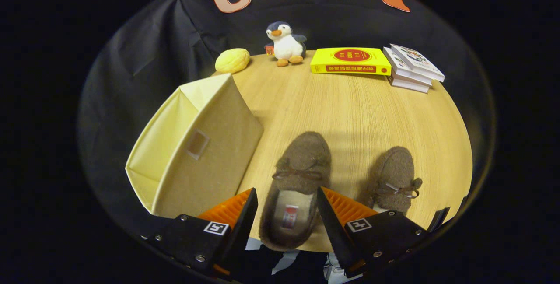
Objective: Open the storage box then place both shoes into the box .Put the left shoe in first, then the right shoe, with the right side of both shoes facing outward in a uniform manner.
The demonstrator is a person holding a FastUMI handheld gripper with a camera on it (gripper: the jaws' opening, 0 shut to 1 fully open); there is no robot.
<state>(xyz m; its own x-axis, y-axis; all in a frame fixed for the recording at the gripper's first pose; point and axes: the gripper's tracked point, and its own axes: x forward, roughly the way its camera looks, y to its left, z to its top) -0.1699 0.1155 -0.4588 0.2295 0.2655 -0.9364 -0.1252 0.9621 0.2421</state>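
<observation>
Two brown fuzzy shoes with small bows lie on the wooden table (350, 109), toes pointing away from me. The shoe nearer the box (302, 161) has its heel and opening between my fingers. My gripper (287, 192) is open, one finger on each side of this shoe, and I cannot tell whether they touch it. The other shoe (393, 174) lies just right of the right finger. The beige fabric storage box (210, 152) stands left of the shoes. It has a small label window on its near face and a pale yellow panel on its left side.
Along the table's far edge sit a yellow round bun-like thing (232, 60), a plush penguin (285, 43), a yellow book (350, 61) and a stack of white books (411, 67). Bare wood lies between the shoes and these. Black cloth hangs behind.
</observation>
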